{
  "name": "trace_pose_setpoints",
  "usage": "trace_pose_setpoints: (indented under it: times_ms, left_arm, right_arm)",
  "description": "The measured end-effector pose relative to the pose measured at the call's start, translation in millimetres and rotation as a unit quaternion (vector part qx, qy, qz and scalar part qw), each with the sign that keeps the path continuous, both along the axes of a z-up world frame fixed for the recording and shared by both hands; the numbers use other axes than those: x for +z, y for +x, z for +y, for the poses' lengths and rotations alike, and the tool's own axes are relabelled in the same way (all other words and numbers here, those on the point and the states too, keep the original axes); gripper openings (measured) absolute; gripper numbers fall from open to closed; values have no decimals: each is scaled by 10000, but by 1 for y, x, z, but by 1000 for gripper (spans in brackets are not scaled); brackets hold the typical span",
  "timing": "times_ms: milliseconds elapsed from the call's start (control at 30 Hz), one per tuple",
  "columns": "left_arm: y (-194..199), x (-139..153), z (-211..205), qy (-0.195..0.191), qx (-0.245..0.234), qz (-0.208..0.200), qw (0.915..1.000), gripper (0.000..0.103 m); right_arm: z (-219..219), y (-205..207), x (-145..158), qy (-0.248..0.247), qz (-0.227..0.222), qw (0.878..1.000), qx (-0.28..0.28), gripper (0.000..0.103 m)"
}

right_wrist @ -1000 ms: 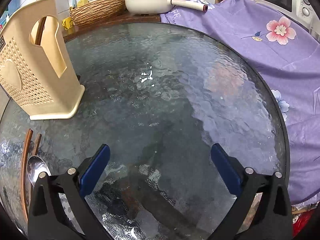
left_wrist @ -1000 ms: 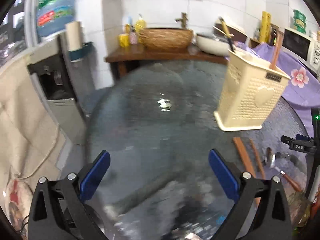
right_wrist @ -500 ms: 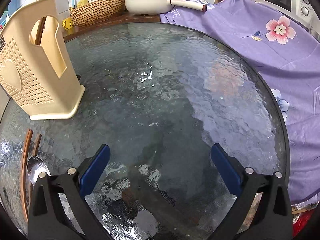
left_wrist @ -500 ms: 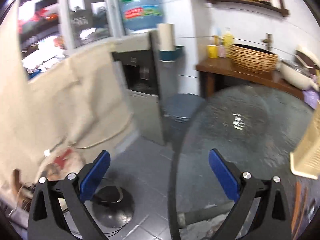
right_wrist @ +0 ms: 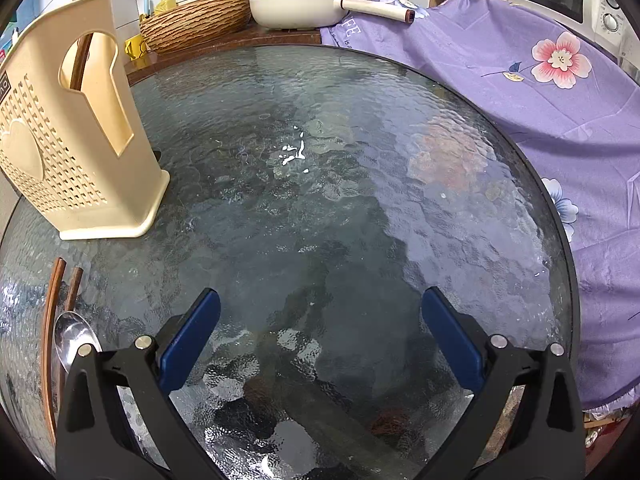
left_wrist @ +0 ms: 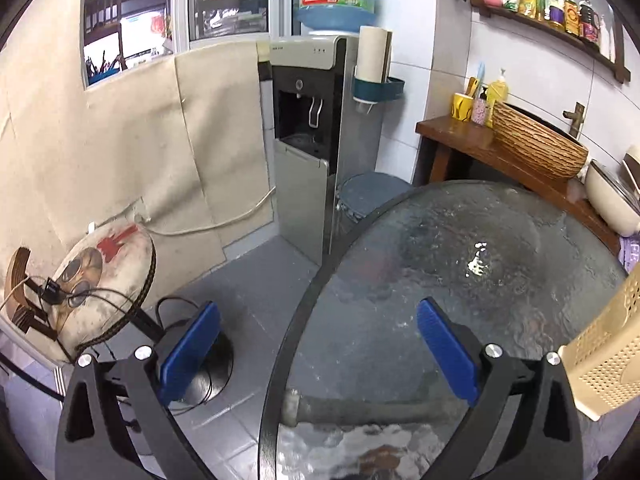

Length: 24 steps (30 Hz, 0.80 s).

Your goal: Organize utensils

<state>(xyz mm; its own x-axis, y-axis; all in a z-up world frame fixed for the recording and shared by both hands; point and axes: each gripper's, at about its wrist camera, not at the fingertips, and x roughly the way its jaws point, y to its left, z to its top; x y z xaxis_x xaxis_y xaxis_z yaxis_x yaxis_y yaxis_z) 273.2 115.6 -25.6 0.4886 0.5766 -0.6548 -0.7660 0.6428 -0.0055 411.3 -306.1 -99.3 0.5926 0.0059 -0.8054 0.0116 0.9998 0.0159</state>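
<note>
Both the left tongs and the right tongs are wide open and empty. The utensil holder stands on the bench, upper left; a spoon lies at lower left.

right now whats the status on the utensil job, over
Left gripper open, empty, aimed off the table edge. Right gripper open, empty, over glass table. Spoon and chopsticks loose beside holder. Nothing blocking.

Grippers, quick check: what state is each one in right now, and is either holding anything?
Left gripper: open, jaws wide apart, holding nothing.
Right gripper: open, jaws wide apart, holding nothing.
</note>
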Motion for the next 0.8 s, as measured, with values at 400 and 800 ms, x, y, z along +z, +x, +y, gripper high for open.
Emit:
trace_pose_setpoints:
  times_ms: [400, 800]
  left_arm:
    - [-37, 0, 25, -671, -1829, -868, 9770, 97]
    - [-111, -32, 77, -1311, -2429, -836, 9575, 97]
  right_arm:
    - [0, -1, -2, 0, -3, 10000, 1, 99]
    - [0, -1, -2, 1, -5, 10000, 1, 99]
